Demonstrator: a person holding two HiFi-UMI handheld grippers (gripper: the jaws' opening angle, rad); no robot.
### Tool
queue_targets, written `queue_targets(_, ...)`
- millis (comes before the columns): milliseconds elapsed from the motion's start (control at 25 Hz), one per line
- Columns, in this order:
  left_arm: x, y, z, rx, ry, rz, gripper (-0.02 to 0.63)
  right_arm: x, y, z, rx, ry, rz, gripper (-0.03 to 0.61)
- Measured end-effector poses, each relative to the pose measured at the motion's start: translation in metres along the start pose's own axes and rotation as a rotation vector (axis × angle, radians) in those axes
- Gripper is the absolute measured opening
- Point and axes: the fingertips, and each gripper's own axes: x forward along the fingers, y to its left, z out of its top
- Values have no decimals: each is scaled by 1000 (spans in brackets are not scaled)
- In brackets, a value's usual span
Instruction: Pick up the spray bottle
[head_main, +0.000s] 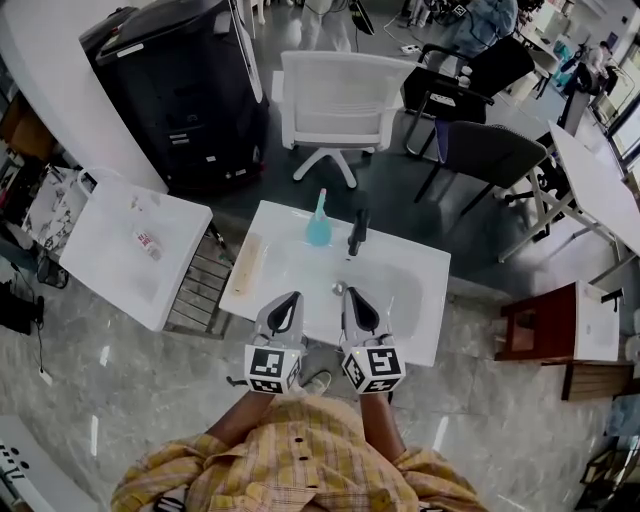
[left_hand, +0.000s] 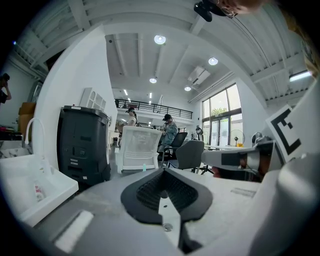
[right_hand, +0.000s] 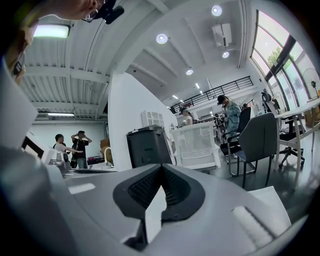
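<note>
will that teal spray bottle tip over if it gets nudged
Probably tippy: the spray bottle stands upright on the table, with a tall narrow neck above a small rounded base. It looks like plastic, so likely light and not fragile. Its smooth round body may slip.

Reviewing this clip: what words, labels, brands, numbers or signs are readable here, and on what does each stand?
No text here can be read.
Cubes on the left gripper and the right gripper: black-and-white square markers, no letters.
Small bottle at far left: reddish label, too small to read.
Black cabinet: pale stickers, blurred.
Spray bottle: no print visible.
</note>
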Motion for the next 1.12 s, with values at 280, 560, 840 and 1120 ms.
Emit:
queue_targets(280,26,18,-2,1,31,-18,-5,23,-8,-4,9,24,-36,-8)
queue_targets(560,62,40,-5,16,77,-41,-5,56,-24,-3,-18,51,-90,-6)
queue_targets(840,102,61,-4,28,95,-59,-5,85,-37,-15,9,85,-113,-3)
queue_targets(1120,135,72,-9,13,120,-78,-4,105,-52,-24,22,114,-144,-2)
